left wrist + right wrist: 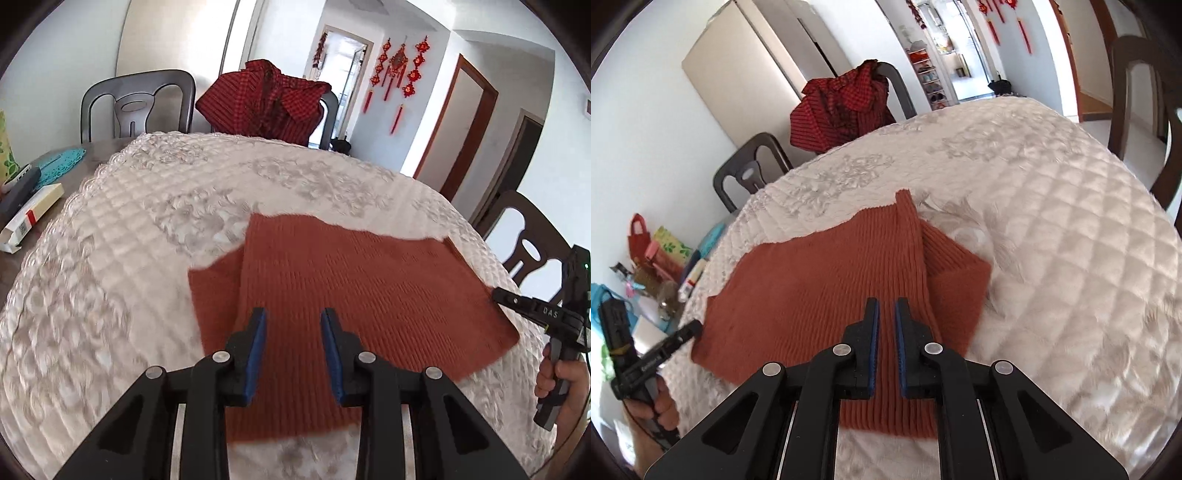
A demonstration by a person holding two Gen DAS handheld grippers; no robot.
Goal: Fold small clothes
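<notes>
1. The rust-orange ribbed knit garment [354, 295] lies flat near the middle of the worktop, on the cream quilted cover [140, 229]. One side panel is already turned in over the body; a narrower flap [955, 273] shows beside it.

2. The left hand-held gripper [293, 325] hovers over the near hem with its blue-padded jaws partly apart and nothing between them.

3. The right hand-held gripper [886, 317] has its jaws almost together, only a thin gap showing, and no cloth pinched. It hangs over the folded-in strip.

4. Judgement: the side folds look done or nearly so; the lengthwise fold, hem toward neckline, appears to be what remains.

5. To do it well: take the near hem at both corners, catching every layer so the tucked panel does not slip out. Lift both corners together, carry them level, and lay the edge square.

6. Risk: the knit stretches, and the plush cover may drag it.

7. A red checked shirt [266, 99] hangs over a far chair, untouched.
</notes>
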